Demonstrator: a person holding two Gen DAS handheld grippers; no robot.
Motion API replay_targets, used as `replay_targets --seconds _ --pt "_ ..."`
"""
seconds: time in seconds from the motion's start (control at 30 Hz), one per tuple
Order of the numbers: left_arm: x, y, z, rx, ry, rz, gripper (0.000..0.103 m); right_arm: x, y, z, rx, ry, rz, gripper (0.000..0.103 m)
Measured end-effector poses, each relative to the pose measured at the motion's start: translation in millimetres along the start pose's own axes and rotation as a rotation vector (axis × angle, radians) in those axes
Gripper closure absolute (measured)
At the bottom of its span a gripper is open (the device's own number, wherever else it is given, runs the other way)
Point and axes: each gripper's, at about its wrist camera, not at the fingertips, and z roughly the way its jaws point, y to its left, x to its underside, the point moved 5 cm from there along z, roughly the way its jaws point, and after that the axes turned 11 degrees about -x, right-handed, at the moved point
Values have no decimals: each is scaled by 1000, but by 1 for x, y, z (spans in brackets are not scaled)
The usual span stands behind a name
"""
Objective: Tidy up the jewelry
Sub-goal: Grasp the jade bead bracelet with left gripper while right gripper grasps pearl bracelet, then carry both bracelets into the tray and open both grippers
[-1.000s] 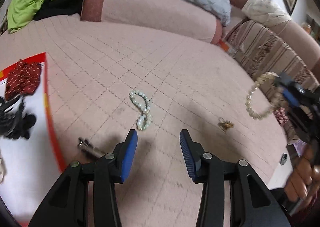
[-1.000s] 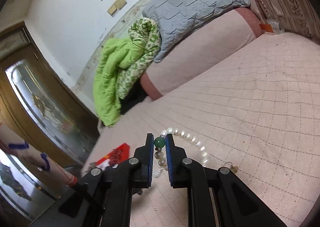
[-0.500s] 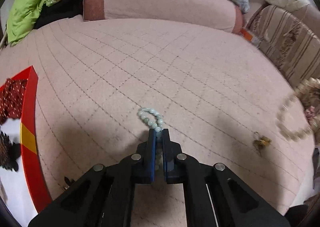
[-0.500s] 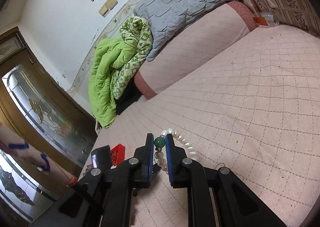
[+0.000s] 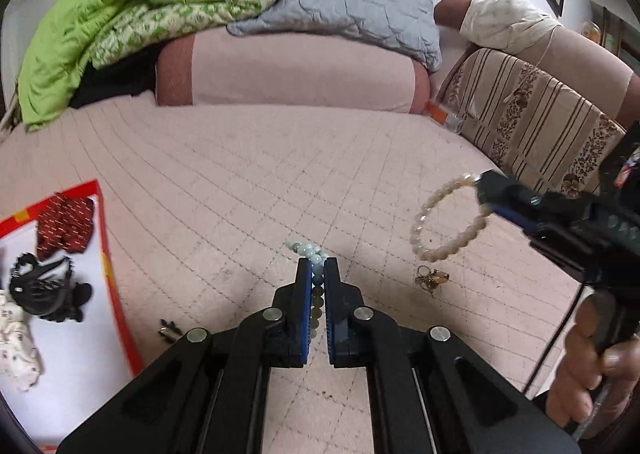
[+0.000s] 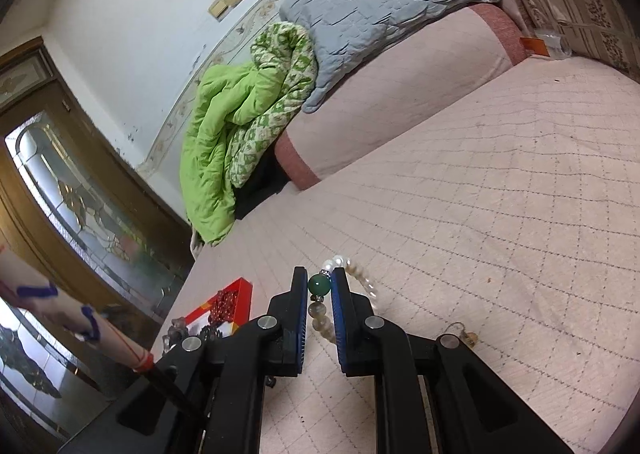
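Observation:
My left gripper (image 5: 318,266) is shut on a pale green bead bracelet (image 5: 307,249), lifted a little off the pink quilted bed. My right gripper (image 6: 320,274) is shut on a pearl bracelet (image 6: 360,274) at its green bead (image 6: 319,284). In the left wrist view that pearl bracelet (image 5: 448,222) hangs from the right gripper (image 5: 486,192) above the bed at the right. A red-rimmed white tray (image 5: 114,278) lies at the left and holds a red bead piece (image 5: 64,226), a black piece (image 5: 44,290) and a white piece (image 5: 16,346).
A small gold trinket (image 5: 430,278) lies on the bed (image 5: 240,182) under the pearl bracelet. A small dark metal piece (image 5: 168,330) lies beside the tray. A pink bolster (image 5: 288,74), grey pillow (image 5: 352,10) and green blanket (image 5: 120,6) line the far edge. A striped sofa back (image 5: 532,122) stands at the right.
My left gripper went from open to shut on the green bead bracelet and lifted it. My right gripper kept hold of the pearl bracelet and shifted closer toward the left one.

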Motion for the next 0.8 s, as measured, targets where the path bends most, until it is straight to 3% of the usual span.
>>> replay_targets --seconds 0.8 --pt "21 85 -61 -83 -67 -101 98 54 60 44 -22 141 -119 90"
